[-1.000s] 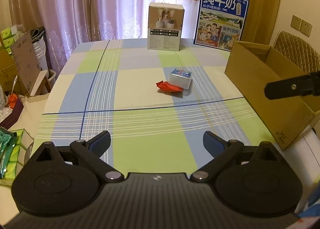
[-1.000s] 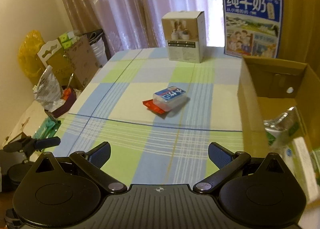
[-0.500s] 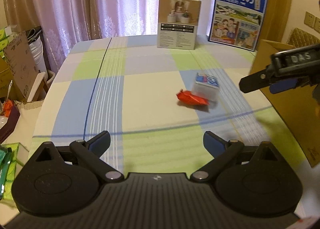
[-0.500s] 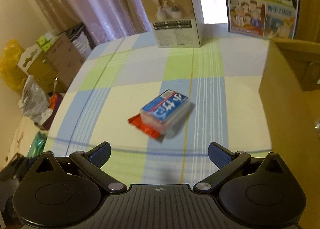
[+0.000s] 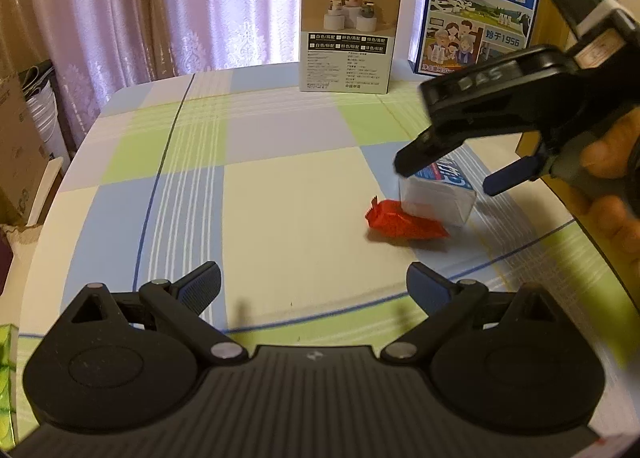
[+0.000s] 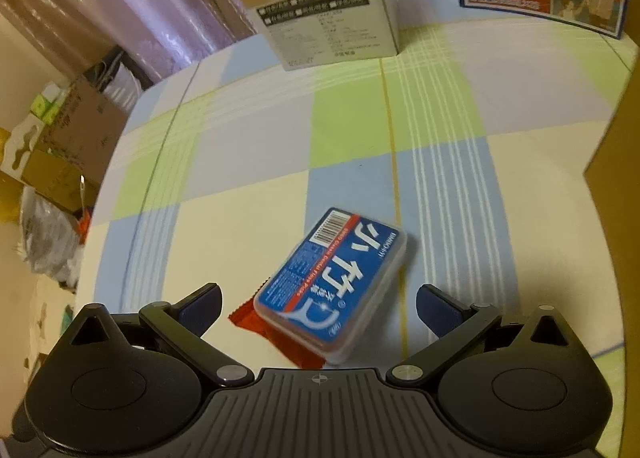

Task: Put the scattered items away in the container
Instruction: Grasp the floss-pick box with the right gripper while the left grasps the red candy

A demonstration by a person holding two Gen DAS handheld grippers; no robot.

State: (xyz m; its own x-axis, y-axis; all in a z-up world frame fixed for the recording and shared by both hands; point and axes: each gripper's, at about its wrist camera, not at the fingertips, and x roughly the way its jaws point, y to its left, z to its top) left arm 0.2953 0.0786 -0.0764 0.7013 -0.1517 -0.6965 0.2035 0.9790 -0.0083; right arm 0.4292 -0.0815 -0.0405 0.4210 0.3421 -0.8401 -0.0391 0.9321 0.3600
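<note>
A clear plastic box with a blue label (image 6: 334, 284) lies on the checked tablecloth, resting partly on a red snack packet (image 6: 276, 332). My right gripper (image 6: 318, 304) is open and hovers just above the box, its fingers on either side of it. In the left wrist view the right gripper (image 5: 448, 174) hangs over the box (image 5: 438, 200) and the red packet (image 5: 402, 223). My left gripper (image 5: 314, 286) is open and empty, a short way in front of the packet. The cardboard container (image 6: 616, 146) shows only as a brown wall at the right edge.
A white product box (image 5: 350, 32) and a blue milk carton case (image 5: 478, 14) stand at the table's far edge. Curtains hang behind. Cardboard boxes and bags (image 6: 60, 138) sit on the floor left of the table (image 5: 192, 178).
Both grippers have moved forward toward the items. The right gripper has left the cardboard container and come down over the blue-labelled box. Both have stayed open.
</note>
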